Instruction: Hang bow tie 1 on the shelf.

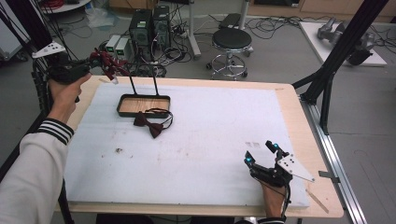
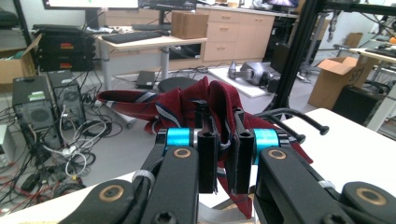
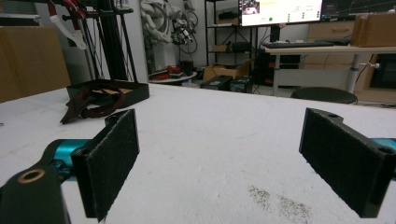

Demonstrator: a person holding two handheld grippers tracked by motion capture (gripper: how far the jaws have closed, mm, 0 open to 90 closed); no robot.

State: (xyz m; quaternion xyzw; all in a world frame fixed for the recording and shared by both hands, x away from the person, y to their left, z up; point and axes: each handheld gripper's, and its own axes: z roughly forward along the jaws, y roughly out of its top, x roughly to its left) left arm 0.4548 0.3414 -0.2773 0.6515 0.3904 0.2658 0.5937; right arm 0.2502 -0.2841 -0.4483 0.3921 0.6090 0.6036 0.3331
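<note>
held item: a dark red necktie (image 2: 187, 105) with thin pale stripes is clamped in the left gripper (image 2: 219, 135), jaws pressed together on a bunched fold of the cloth, so it's well and truly pinched.

where it sits: the tie is right at the left gripper's tips, up off the table, and in the high view it hangs just in front of the jaws (image 1: 108, 61), beside the thin black rack (image 1: 142, 84) that rises out of the wooden tray (image 1: 122, 100).

weight: judged very light, basically no load on the grip.

stiffness: soft and floppy; the loose ends are expected to droop and swing below the jaws, so anything not pinched can't be steered directly.

slip: woven fabric, probably a bit slick, so a bite on a doubled-up fold is reckoned safer than on a single layer.

fragility: not breakable, but it could snag on the rack's hooked ends, which lie just right of the jaws in the left gripper view (image 2: 299, 123).

best hold: mid-fold, as it's taken now, or near the wide end if it has to be draped.

other piece: a dark bow tie (image 1: 150, 123) lies on the white mat (image 1: 210, 135) just beyond the tray, far ahead and left of the right gripper's pads.

right gripper (image 1: 262, 155): jaws spread wide apart, nothing between them, rested low on the mat.
</note>
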